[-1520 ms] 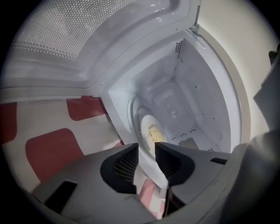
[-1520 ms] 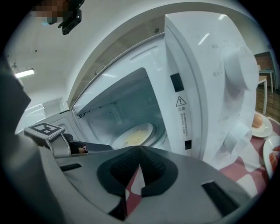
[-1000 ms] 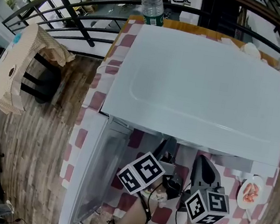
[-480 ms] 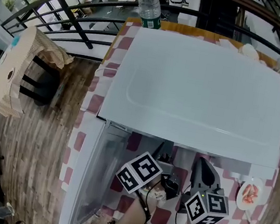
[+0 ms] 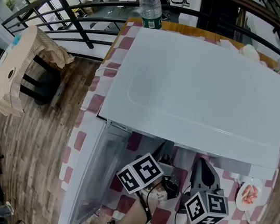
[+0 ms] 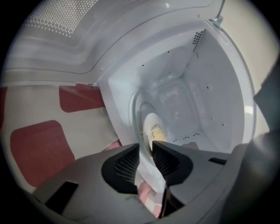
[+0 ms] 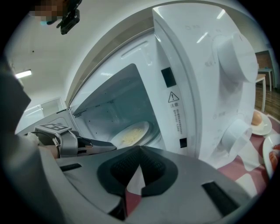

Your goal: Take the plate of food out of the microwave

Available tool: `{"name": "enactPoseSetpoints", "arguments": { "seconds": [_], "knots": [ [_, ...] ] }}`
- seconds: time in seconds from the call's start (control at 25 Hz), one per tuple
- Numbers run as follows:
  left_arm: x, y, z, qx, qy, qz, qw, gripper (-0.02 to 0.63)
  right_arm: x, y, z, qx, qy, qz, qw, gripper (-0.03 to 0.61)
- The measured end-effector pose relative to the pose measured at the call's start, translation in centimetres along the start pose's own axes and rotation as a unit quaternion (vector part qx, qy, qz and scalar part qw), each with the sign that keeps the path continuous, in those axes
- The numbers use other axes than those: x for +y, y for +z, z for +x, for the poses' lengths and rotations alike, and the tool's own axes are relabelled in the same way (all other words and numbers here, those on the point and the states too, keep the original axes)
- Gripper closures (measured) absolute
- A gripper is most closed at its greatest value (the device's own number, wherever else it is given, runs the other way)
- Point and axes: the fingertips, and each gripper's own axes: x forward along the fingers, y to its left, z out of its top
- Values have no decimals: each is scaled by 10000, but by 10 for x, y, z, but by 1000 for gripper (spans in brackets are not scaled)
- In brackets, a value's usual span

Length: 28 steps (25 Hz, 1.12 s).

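Observation:
The white microwave (image 5: pixel 196 86) stands with its door (image 5: pixel 90 175) swung open to the left. Inside, a white plate (image 6: pixel 154 131) with pale yellow food rests on the glass turntable; the right gripper view shows the plate (image 7: pixel 130 135) too. My left gripper (image 6: pixel 146 146) reaches into the cavity. Its jaws have just been closing, and the pads now pinch the plate's near rim. In the head view its tips are hidden under the microwave's top. My right gripper (image 7: pixel 139 151) hangs shut and empty in front of the microwave, just right of the left gripper (image 7: pixel 113 146).
A small plate of pink food (image 5: pixel 250 193) sits on the checked tablecloth (image 5: pixel 91 101) right of the microwave, near a dish with a round bun (image 7: pixel 260 120). A water bottle (image 5: pixel 152 2) stands behind the microwave. A chair (image 5: pixel 20 69) is on the wooden floor at left.
The head view has shifted slightly. Both grippers stay in the same place before the microwave.

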Motion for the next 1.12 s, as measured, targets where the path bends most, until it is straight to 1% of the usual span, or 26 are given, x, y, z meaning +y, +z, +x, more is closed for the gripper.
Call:
{"name": "enactPoseSetpoints", "arguments": {
  "seconds": [0.24, 0.36, 0.76, 0.88, 1.12],
  "knots": [
    [-1, 0, -4, -68, -83, -88, 9999, 512, 0, 1, -3, -12, 7, -10, 10000, 583],
    [-2, 0, -8, -144, -121, -107, 9998, 543, 1, 1, -5, -22, 16, 4, 10000, 583],
    [-3, -4, -19, -231, -276, -236, 9991, 566, 3, -1, -14, -54, 90, 74, 9999, 583],
    [-2, -7, -25, -263, -319, -327, 9986, 566, 5, -2, -15, -55, 147, 189, 9997, 583],
    [0, -9, -35, -268, -407, -393, 9980, 566, 10, -1, -17, -58, 253, 159, 9995, 583]
  ]
}}
